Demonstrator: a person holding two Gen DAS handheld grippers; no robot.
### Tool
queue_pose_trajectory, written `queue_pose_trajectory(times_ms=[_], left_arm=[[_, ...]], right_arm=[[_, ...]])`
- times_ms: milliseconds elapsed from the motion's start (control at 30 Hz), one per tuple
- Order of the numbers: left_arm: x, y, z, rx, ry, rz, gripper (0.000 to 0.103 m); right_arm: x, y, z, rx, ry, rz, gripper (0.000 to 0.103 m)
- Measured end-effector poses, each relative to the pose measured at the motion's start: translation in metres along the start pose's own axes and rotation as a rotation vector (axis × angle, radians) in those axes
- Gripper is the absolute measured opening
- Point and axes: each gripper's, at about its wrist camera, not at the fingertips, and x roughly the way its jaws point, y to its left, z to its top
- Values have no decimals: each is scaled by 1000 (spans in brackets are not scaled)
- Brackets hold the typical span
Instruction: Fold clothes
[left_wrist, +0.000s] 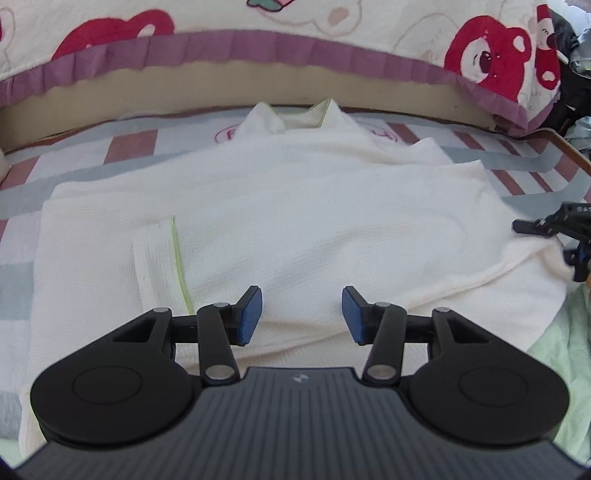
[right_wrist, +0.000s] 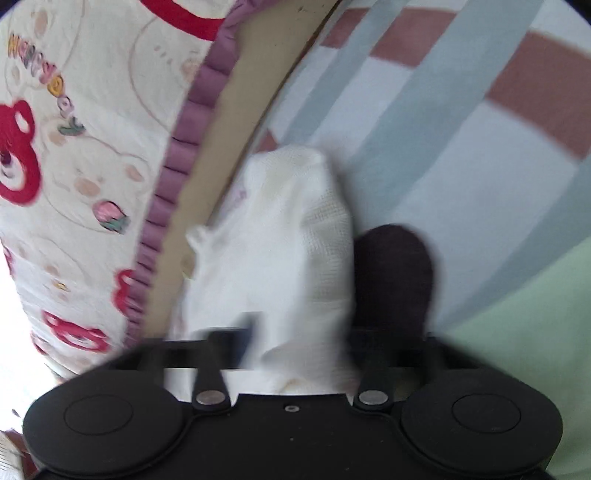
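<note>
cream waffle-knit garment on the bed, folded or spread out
Partly folded: the cream waffle-knit garment lies mostly flat on the striped sheet, one green-edged cuff laid over its body.

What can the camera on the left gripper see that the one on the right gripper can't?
Only the left wrist view shows the cream garment spread flat, its green-edged cuff, and the open left gripper above it. Only the right wrist view shows cloth bunched between the right gripper jaws, blurred. Both show the bear-print quilt and striped bedsheet.
</note>
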Motion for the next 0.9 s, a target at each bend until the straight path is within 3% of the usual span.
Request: queue_pose_trajectory(times_ms=[133,300,433,600,700,767,900], left_arm=[[-1,10,1,-69,7,-45,48],[0,51,6,-270,67,-154,49],[-31,92,0,-333,-15,-116,49],[-42,148,-33,-483,49,7,49],[-51,163,-48,-483,86,145,49],[-55,168,-52,-480,89,191,49],[-61,186,-61,-562,48,129,49]], right_arm=[[-8,47,-6,-171,-43,29,14],[-10,107,-6,-307,-36,77,14],[22,168,-28,-439,40,120,14],[103,241,-91,-591,269,204,14],[149,252,-130,-638,389,208,14],[175,246,-150,-658,446,165,14],[202,226,-165,-627,495,101,14]])
